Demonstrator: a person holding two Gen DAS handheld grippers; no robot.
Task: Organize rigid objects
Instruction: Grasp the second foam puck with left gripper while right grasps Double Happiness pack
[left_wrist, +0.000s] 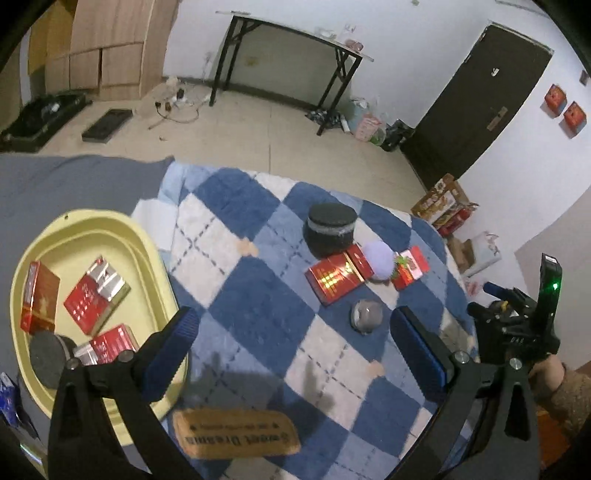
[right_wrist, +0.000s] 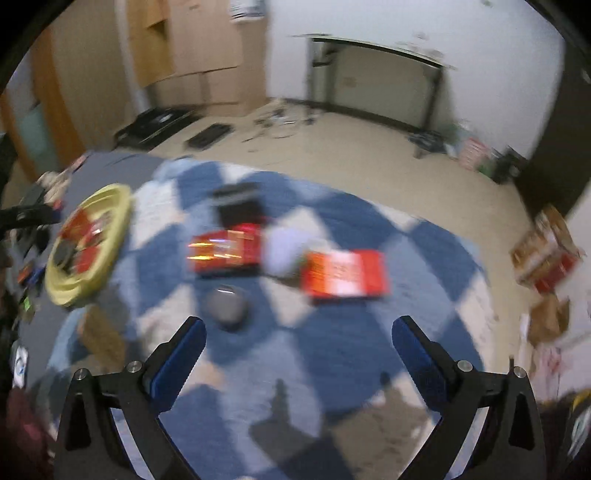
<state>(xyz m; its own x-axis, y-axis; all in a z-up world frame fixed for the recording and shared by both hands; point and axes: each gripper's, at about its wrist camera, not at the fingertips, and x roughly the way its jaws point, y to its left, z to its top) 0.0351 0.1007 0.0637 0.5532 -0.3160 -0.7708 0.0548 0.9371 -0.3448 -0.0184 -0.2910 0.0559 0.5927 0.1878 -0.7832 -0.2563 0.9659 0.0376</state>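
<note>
A yellow tray (left_wrist: 155, 258) at the left holds three red boxes (left_wrist: 96, 295) and a dark round lid (left_wrist: 46, 352). On the blue checked rug lie a red box (left_wrist: 334, 277), a second red box (left_wrist: 410, 266), a lilac pompom (left_wrist: 378, 260), a black round tin (left_wrist: 330, 229) and a small grey round object (left_wrist: 365, 315). My left gripper (left_wrist: 295, 328) is open and empty above the rug. My right gripper (right_wrist: 298, 338) is open and empty, short of the grey object (right_wrist: 227, 304) and the red boxes (right_wrist: 345, 273); its view is blurred. The tray also shows in the right wrist view (right_wrist: 118, 221).
A brown label patch (left_wrist: 236, 432) lies at the rug's near edge. Grey cloth (left_wrist: 66, 181) lies under the tray. Beyond the rug are tiled floor, a black folding table (left_wrist: 291, 40), cardboard boxes (left_wrist: 443, 206) and a dark door (left_wrist: 480, 103).
</note>
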